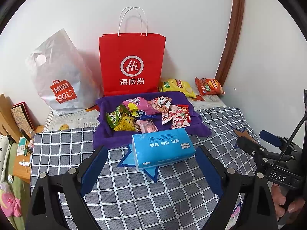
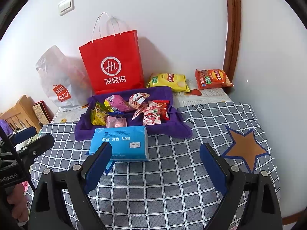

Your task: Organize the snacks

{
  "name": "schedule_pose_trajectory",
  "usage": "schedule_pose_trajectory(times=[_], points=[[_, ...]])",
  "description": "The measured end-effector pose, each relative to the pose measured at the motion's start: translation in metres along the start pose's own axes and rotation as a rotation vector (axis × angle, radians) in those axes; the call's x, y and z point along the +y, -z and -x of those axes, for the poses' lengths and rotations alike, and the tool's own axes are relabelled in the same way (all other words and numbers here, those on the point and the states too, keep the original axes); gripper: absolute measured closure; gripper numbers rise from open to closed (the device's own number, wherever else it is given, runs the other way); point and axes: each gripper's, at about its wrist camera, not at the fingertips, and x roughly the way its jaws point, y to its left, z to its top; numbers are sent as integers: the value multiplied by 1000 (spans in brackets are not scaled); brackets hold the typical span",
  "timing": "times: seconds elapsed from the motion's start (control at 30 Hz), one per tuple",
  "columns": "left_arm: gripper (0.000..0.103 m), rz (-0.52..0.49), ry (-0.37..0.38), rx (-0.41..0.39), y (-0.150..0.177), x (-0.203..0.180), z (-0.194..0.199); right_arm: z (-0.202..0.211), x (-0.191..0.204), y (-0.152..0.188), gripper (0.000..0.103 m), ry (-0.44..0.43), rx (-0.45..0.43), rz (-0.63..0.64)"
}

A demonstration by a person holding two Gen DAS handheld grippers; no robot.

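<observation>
Several small snack packets (image 1: pixel 147 113) (image 2: pixel 132 108) lie in a heap on a purple cloth (image 1: pixel 107 134) (image 2: pixel 172 128) at the back of the checked table. A yellow chip bag (image 1: pixel 177 87) (image 2: pixel 167 81) and an orange chip bag (image 1: pixel 209 86) (image 2: pixel 213 78) lie behind it to the right, by the wall. A red paper bag (image 1: pixel 132 63) (image 2: pixel 113 63) stands upright behind the cloth. My left gripper (image 1: pixel 151 155) is open and empty, just short of a blue tissue pack (image 1: pixel 163 148) (image 2: pixel 120 143). My right gripper (image 2: pixel 155 153) is open and empty over bare tablecloth.
A white Miniso plastic bag (image 1: pixel 59 76) (image 2: pixel 57 78) leans on the wall at the left. The checked tablecloth (image 1: pixel 144 191) (image 2: pixel 163 182) covers the near table. Wooden furniture with small items (image 1: pixel 21 134) stands off the left edge. A brown door frame (image 1: pixel 232 30) rises at the right.
</observation>
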Motion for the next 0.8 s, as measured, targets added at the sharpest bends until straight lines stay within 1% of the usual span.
schedule_pose_trajectory(times=[0.8], points=[[10, -4, -8, -12, 1, 3, 2, 2, 4, 0, 11, -11, -7, 11]])
